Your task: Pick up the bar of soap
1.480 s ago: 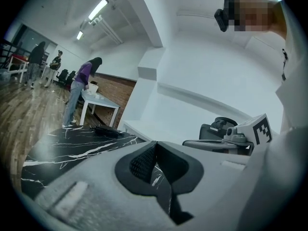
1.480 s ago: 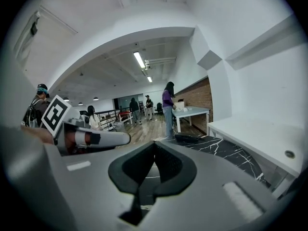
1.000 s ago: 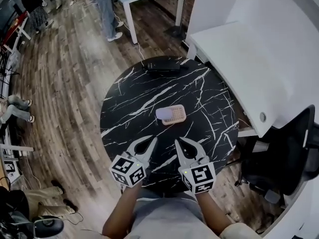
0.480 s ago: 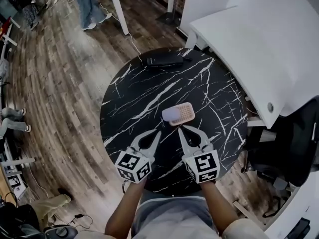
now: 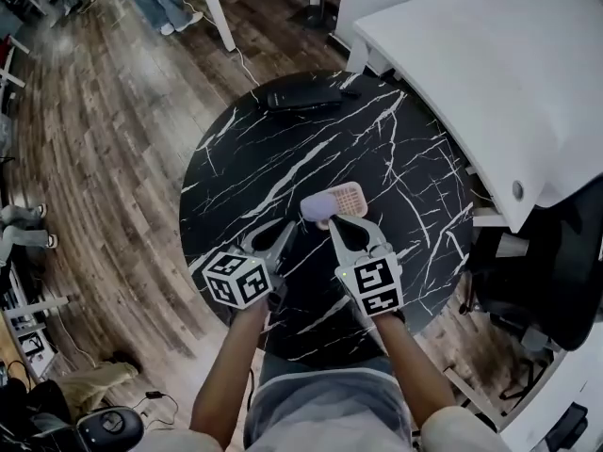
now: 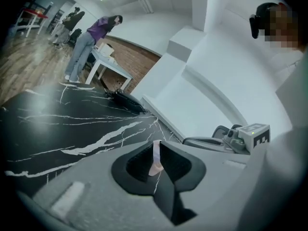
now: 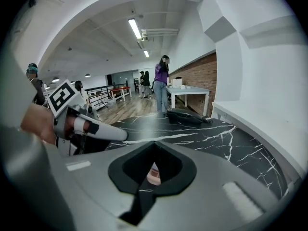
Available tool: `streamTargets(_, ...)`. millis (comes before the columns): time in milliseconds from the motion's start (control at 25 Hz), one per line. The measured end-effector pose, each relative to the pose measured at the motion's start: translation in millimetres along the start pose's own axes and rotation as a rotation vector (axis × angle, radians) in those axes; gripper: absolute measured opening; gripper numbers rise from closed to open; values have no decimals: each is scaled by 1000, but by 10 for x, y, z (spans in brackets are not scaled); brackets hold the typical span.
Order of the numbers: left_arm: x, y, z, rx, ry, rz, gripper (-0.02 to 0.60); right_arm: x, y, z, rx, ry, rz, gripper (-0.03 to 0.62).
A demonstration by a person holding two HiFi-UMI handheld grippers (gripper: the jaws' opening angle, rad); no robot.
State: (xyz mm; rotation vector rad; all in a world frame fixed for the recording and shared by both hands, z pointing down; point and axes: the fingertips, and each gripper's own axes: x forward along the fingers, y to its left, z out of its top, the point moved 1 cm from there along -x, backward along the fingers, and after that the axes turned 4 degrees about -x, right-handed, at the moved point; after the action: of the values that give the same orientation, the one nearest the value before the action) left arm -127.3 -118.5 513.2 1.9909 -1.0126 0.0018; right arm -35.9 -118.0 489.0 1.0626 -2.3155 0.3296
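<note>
Both grippers are low over the round black marble tabletop now, side by side at the near edge and pointing away from the person. The target is right in front of them: a pale lavender bar of soap lies at the left end of a pinkish slatted soap dish, about mid-table.

The left gripper comes in from the near left, angled toward the bar. Its jaws have just been opening and stand only a crack apart. Nothing is between them; the left gripper view shows the soap as a thin strip through the slit, out ahead, not touched.

The right gripper has its tips just short of the dish's near rim. Its jaws look closed at the tips and hold nothing, and the soap shows through the window behind them.

So this reads as the approach. The left gripper seems to be the picker, with the right placed where it could steady the dish. The gap looks too narrow for the bar, so it would need to widen first.

At the far edge a flat black device lies well clear.
</note>
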Motion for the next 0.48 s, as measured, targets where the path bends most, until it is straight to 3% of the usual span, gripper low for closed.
streamTargets(200, 190, 124, -87, -83, 55, -25, 87, 206, -139, -268, 16, 57, -3, 3)
streamTargets(480, 345, 229, -139, -28, 99, 32, 133, 391, -271, -446, 18, 105, 17, 3)
